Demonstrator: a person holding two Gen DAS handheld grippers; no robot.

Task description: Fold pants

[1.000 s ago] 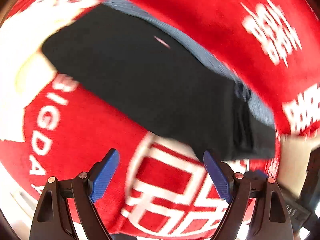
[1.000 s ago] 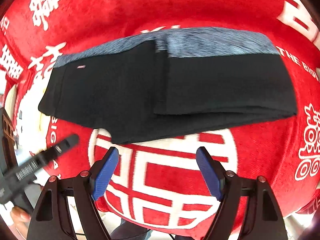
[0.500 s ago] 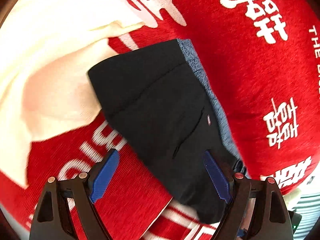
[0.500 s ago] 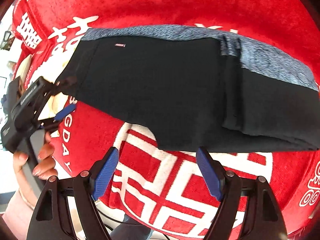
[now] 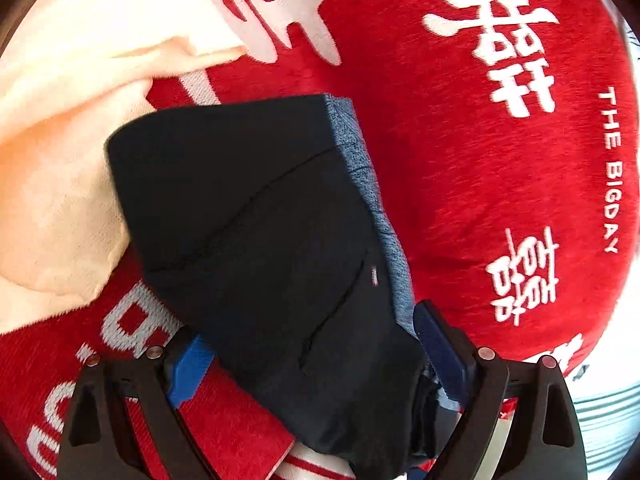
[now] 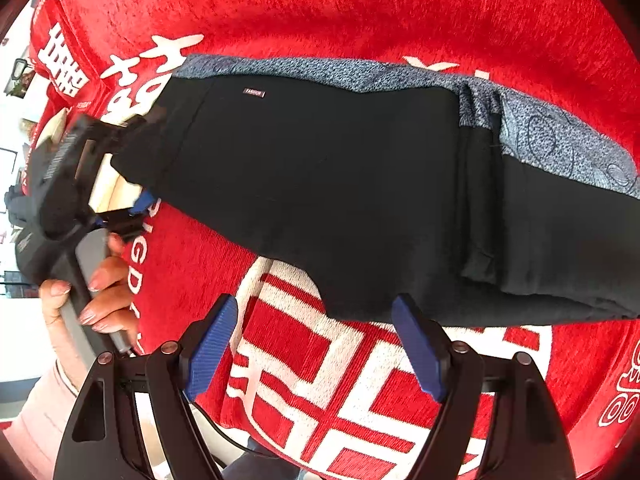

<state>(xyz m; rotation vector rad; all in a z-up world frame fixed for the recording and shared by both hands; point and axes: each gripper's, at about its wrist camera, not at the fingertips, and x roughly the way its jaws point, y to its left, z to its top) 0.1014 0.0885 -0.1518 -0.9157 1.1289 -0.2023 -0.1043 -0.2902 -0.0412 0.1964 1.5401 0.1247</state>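
One pair of folded black knit pants (image 6: 360,200), smooth and matte with a speckled blue-grey waistband (image 6: 540,136) along the far edge, lies flat on a plush red cloth with white woven characters (image 6: 360,12) that covers the tabletop. In the right wrist view the pants fill the centre from 9 to 3 o'clock, with a tiny rectangular label (image 6: 253,93) near 11 and layered fold edges toward 3.

The right tool (image 6: 312,356) has its two ribbed blue pads spread wide, empty, just short of the near hem. Only this view shows the left tool's dark body and the bare hand (image 6: 100,288) gripping its grey handle at 8 to 9 o'clock, at the pants' end.

The left wrist view shows the left tool (image 5: 312,360) with that end of the pants lying between its two wide-set pads (image 5: 188,364); whether they press the fabric I cannot tell. It alone shows one soft cream fleece cloth (image 5: 60,140), rumpled, at 9 to 11 o'clock, touching the pants' far corner.
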